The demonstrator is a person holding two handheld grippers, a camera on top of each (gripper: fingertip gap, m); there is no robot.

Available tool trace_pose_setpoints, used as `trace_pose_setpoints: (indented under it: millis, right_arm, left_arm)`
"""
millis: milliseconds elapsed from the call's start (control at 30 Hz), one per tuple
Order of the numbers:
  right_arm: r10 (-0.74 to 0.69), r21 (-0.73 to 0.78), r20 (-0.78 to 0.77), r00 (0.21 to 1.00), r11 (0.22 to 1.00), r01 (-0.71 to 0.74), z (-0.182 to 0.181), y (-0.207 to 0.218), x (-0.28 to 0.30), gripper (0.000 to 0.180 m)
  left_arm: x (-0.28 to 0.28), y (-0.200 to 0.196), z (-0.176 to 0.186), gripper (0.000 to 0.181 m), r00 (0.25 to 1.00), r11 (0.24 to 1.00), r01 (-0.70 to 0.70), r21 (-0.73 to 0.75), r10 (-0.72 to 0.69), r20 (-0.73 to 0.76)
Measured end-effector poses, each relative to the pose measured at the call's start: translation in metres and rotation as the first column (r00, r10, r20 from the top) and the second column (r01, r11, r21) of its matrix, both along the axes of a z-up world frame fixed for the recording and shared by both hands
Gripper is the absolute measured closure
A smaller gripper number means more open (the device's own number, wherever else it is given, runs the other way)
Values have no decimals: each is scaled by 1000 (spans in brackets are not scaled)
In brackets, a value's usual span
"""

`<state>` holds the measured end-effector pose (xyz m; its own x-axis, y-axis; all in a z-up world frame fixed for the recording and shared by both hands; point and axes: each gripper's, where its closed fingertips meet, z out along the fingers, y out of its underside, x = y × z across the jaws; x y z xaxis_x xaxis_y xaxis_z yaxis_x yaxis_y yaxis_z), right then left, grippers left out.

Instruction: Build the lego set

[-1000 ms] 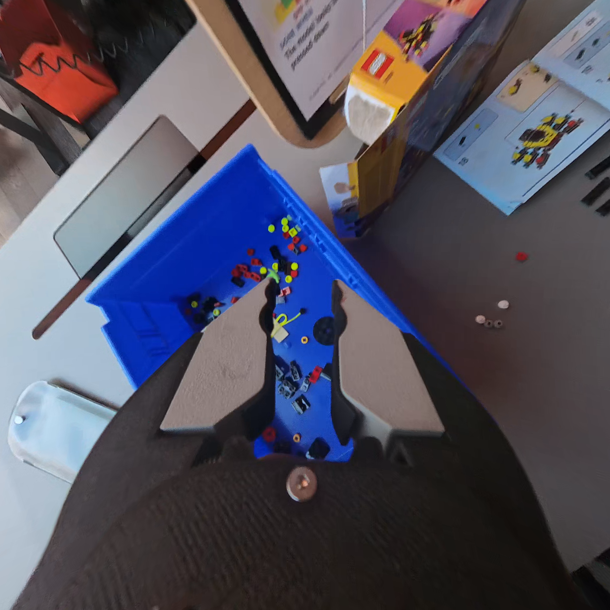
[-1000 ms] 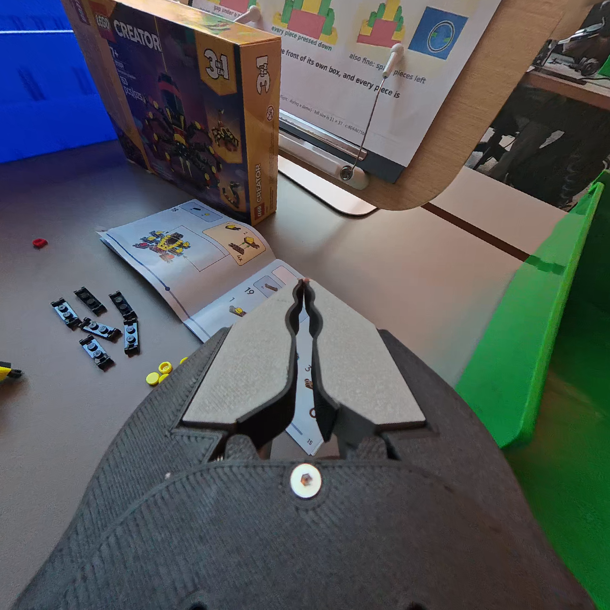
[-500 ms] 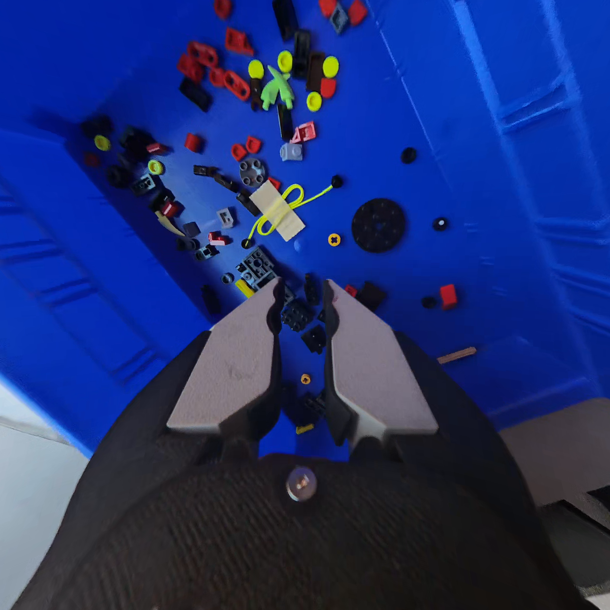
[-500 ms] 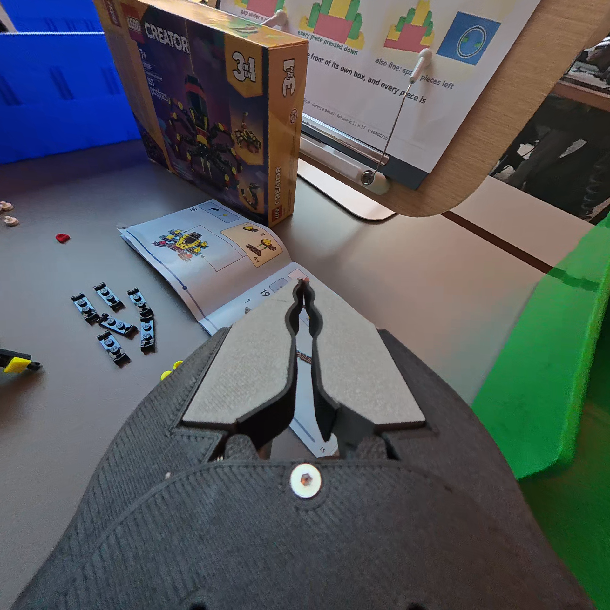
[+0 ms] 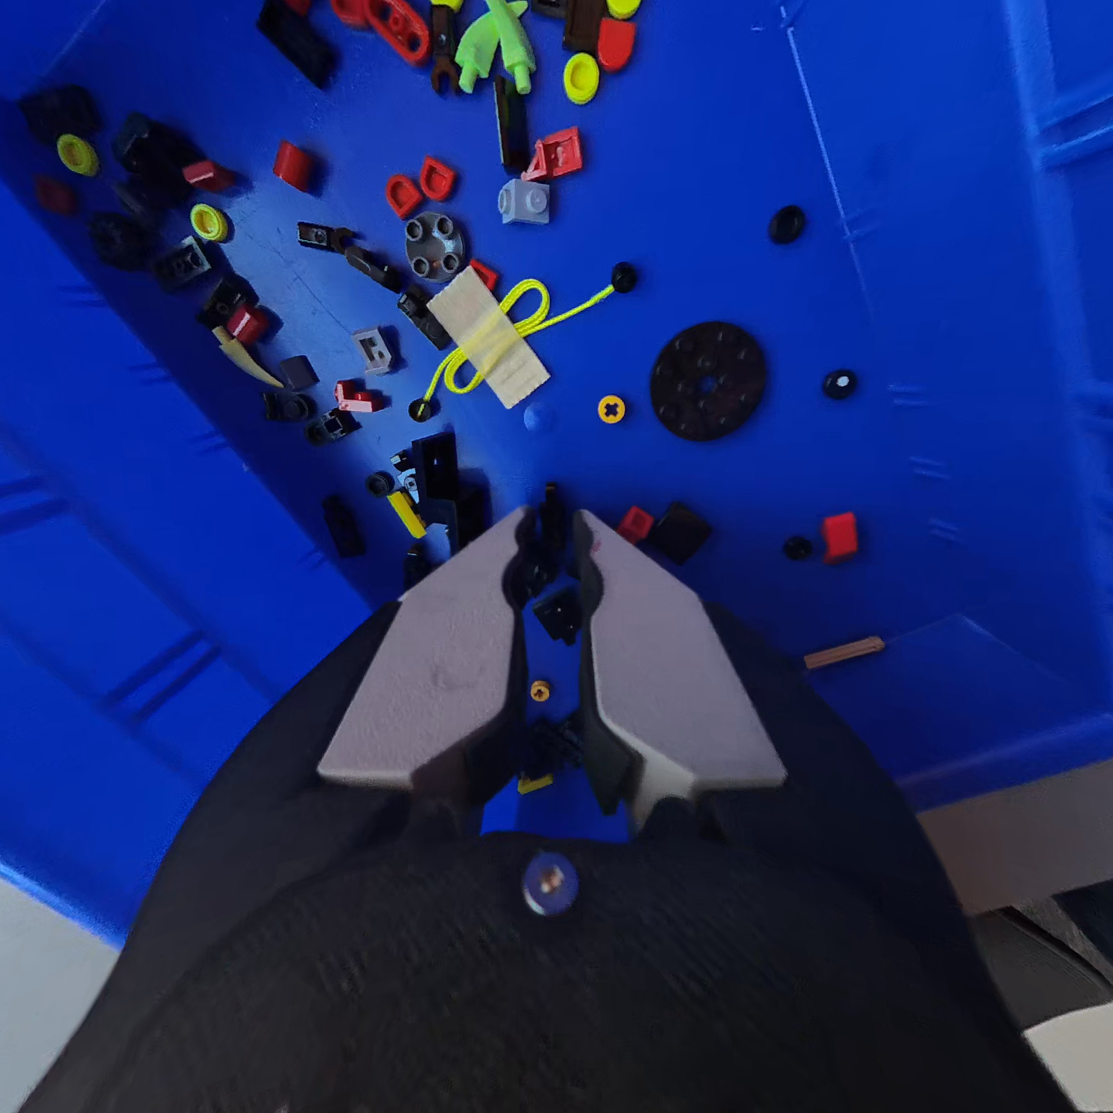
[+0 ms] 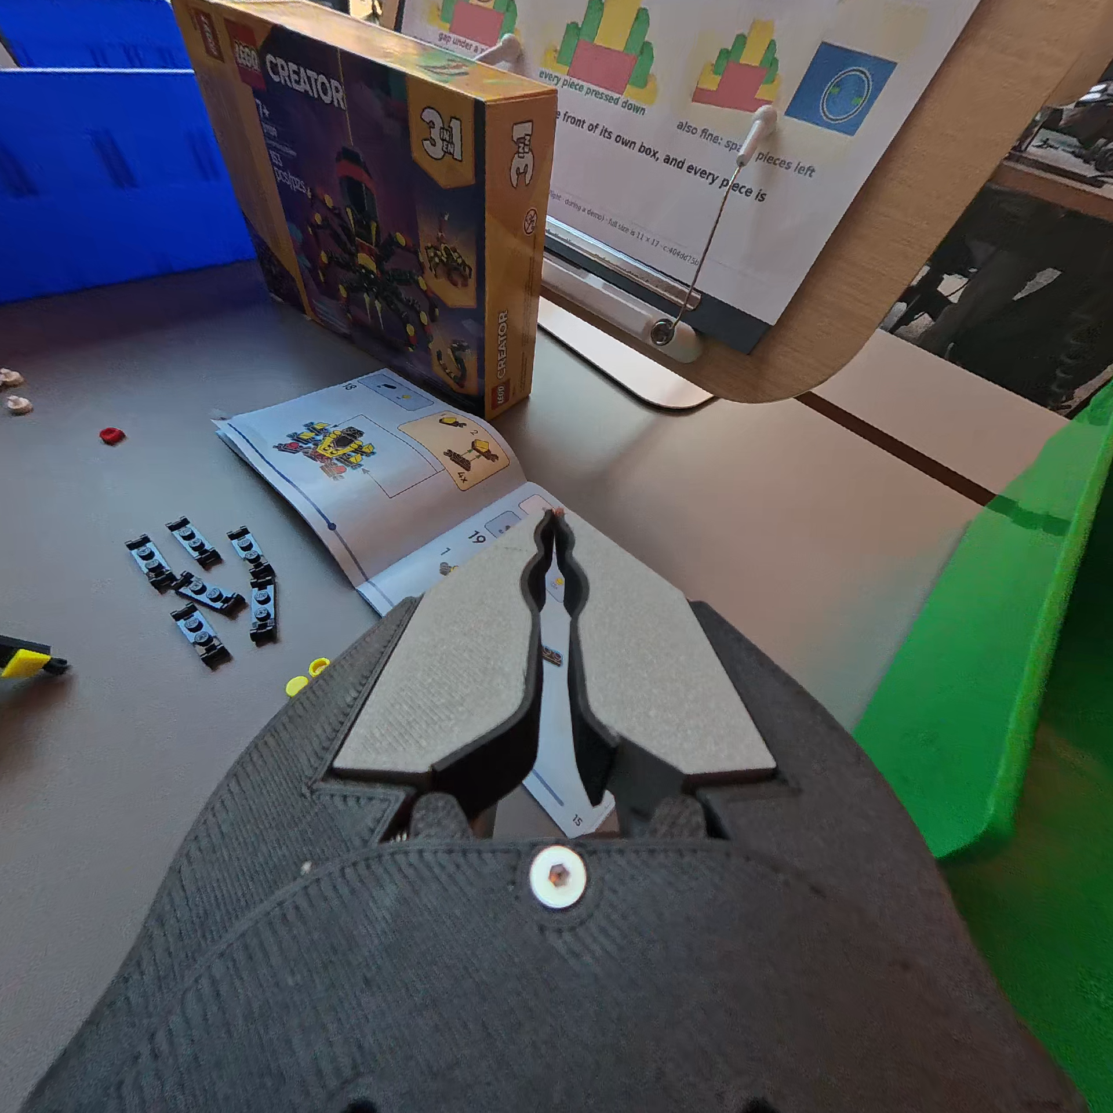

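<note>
Blue bin holds the loose lego pcs; left gripper is down inside it w/ fingers narrowly apart around a small black piece, can't tell if it's actually pinched. Right gripper hovers over the open instruction booklet on the grey table, tips pressed together, nothing between them. Lego box stands behind the booklet, black plates lie left of it.
</note>
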<state>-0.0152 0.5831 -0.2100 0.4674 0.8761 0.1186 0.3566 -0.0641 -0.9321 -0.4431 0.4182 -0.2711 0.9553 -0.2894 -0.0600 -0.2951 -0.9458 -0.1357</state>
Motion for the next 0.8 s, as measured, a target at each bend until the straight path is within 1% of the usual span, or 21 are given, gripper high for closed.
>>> trace_pose_setpoints:
  millis: [33, 133, 200, 267, 333, 400, 433, 500, 533, 600, 633, 667, 700, 733, 767, 800]
  right_arm:
    - [2, 0, 2, 1000, 1000, -2, 0, 0, 0, 180]
    - [8, 4, 7, 1000, 1000, -8, 0, -2, -1, 180]
    - [10, 6, 8, 1000, 1000, -10, 0, -2, -2, 180]
    - [11, 7, 5, 1000, 1000, -11, 1, -3, -1, 180]
    - [23, 6, -10, 1000, 1000, -23, 4, -4, -1, 180]
    - [64, -5, -44, 997, 998, -64, 9, -10, -4, 180]
    - [100, -17, -67, 993, 995, -101, 12, -15, -7, 180]
    - [192, -55, -116, 975, 978, -199, 17, -29, -14, 178]
    - [239, -70, -145, 960, 965, -251, 20, -38, -18, 177]
    - [350, -99, -203, 915, 922, -374, 27, -59, -26, 176]
    - [405, -112, -230, 885, 892, -438, 30, -71, -30, 175]
    - [456, -123, -254, 853, 859, -497, 33, -84, -33, 175]
    - [501, -131, -276, 820, 826, -548, 37, -96, -35, 174]
    - [537, -133, -297, 790, 796, -591, 41, -107, -38, 173]
    - [565, -129, -317, 761, 770, -625, 45, -116, -40, 172]
    - [588, -120, -339, 734, 747, -654, 51, -125, -41, 171]
  left_arm:
    - [-1, 0, 0, 175, 1000, 1000, 3, -1, -3, -8]
    - [-3, 0, 1, 175, 999, 1000, 24, -2, -24, -22]
    - [-5, 4, 6, 175, 999, 999, 17, 32, -16, -28]
    - [-2, 12, 20, 175, 1000, 993, 11, 114, -8, -27]
    - [10, 26, 47, 175, 999, 965, 31, 262, -27, -21]
    - [39, 41, 86, 175, 996, 893, 67, 446, -84, 19]
    - [64, 46, 108, 175, 987, 839, 94, 536, -147, 57]
    - [126, 47, 155, 175, 943, 698, 140, 703, -310, 120]
    - [162, 43, 175, 175, 903, 617, 157, 771, -406, 141]
    - [236, 28, 201, 176, 784, 467, 192, 863, -602, 151]
    - [270, 20, 204, 175, 722, 406, 219, 887, -679, 133]
    - [299, 16, 202, 176, 672, 355, 236, 905, -732, 112]
    - [327, 10, 196, 176, 603, 309, 252, 917, -791, 100]
    - [353, 4, 188, 176, 523, 279, 252, 926, -845, 112]
    - [375, -1, 179, 176, 442, 277, 233, 932, -884, 152]
    - [393, -7, 172, 176, 348, 290, 208, 934, -915, 207]
